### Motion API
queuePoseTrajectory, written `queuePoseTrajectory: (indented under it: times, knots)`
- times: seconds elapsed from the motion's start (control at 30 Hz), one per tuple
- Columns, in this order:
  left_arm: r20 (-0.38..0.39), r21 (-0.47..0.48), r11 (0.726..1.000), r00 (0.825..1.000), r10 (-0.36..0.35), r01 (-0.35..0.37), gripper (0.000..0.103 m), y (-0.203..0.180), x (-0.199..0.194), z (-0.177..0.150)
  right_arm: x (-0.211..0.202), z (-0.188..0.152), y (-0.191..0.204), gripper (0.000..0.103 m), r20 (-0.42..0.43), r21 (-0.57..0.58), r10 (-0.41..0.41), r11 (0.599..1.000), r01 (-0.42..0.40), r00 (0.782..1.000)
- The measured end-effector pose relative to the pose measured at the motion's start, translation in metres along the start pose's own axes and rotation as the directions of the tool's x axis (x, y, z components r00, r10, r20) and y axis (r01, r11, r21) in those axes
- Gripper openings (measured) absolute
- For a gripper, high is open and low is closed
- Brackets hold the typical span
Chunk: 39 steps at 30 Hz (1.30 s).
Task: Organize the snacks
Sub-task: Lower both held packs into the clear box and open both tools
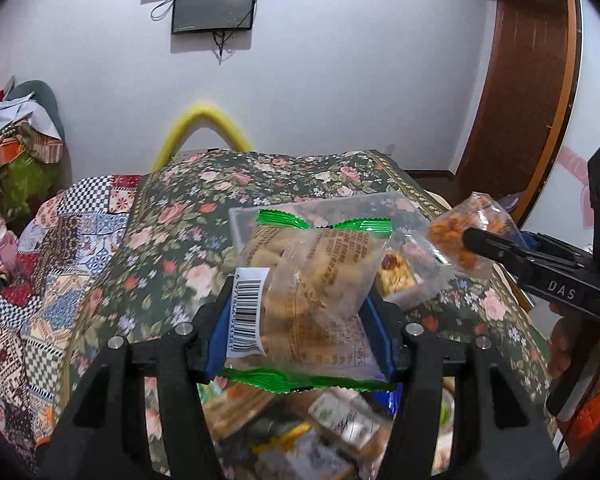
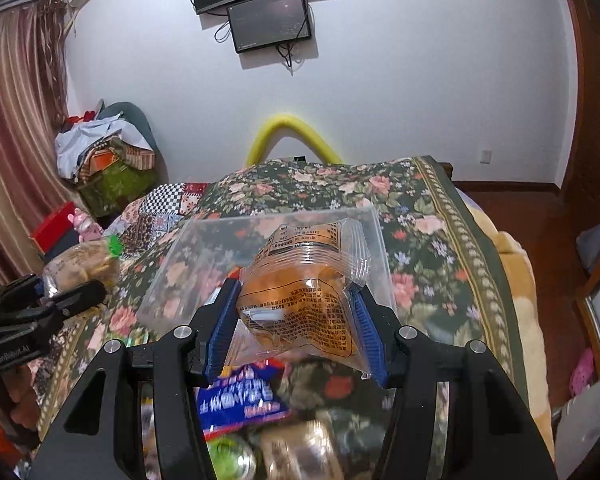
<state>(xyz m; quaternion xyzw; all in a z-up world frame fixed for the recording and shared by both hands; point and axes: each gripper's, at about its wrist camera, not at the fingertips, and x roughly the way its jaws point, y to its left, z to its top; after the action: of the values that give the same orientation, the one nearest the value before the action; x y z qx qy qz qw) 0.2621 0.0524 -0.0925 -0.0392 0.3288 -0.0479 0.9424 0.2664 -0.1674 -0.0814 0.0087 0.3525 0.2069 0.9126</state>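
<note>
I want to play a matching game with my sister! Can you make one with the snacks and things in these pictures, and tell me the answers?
Things:
1. green-edged clear biscuit packet
2. clear packet of orange snacks
3. clear plastic box
4. curved yellow foam tube

Places:
A. against the white wall
B. in the right hand-held gripper
C. on the flowery bedspread
D. in the left hand-held gripper

Pairs: 1-D, 2-B, 3-C, 4-A

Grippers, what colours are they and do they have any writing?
Both grippers, left and right, have black frames with silver bolts. Their fingers carry ribbed blue pads. White letters "DAS" mark the right one's side, and an orange sleeve shows behind it.
</note>
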Motion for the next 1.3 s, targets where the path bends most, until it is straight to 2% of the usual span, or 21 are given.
queuePoseTrajectory:
  times: [0.47, 0.77, 0.9, 1.1, 1.13, 1.17, 1.2, 1.3]
  knots:
    - [-0.083, -0.032, 0.999, 0.996, -0.015, 0.012, 0.057, -0.008, 0.088, 0.029, 0.067, 0.023, 0.001, 0.052, -0.063, -0.020, 0.006, 1.000, -0.008, 0.998]
    - [-0.163, -0.057, 0.998, 0.986, 0.016, -0.026, 0.057, -0.001, 0.135, 0.032, 0.103, 0.026, -0.004, 0.052, -0.139, -0.036, 0.005, 0.999, -0.010, 0.990]
    - [-0.180, -0.052, 0.998, 0.983, 0.034, -0.044, 0.058, -0.001, 0.144, 0.029, 0.112, 0.024, -0.003, 0.052, -0.160, -0.071, -0.021, 0.997, 0.009, 0.987]
    - [-0.208, -0.058, 0.996, 0.977, 0.049, -0.063, 0.058, 0.002, 0.152, 0.026, 0.121, 0.021, -0.006, 0.054, -0.188, -0.060, -0.021, 0.998, 0.010, 0.982]
    - [-0.206, -0.062, 0.996, 0.977, 0.045, -0.059, 0.060, 0.002, 0.151, 0.025, 0.121, 0.021, -0.006, 0.054, -0.185, -0.063, -0.027, 0.998, 0.016, 0.982]
    - [-0.205, -0.064, 0.996, 0.978, 0.044, -0.058, 0.068, 0.002, 0.149, 0.025, 0.120, 0.021, -0.006, 0.054, -0.178, -0.067, -0.037, 0.997, 0.025, 0.983]
    - [-0.193, -0.067, 0.996, 0.980, 0.042, -0.056, 0.071, 0.002, 0.145, 0.026, 0.118, 0.021, -0.006, 0.054, -0.173, -0.072, -0.045, 0.997, 0.032, 0.984]
    - [-0.157, -0.055, 0.997, 0.986, 0.048, -0.057, 0.074, 0.000, 0.133, 0.027, 0.113, 0.023, -0.008, 0.061, -0.170, -0.063, -0.047, 0.997, 0.037, 0.984]
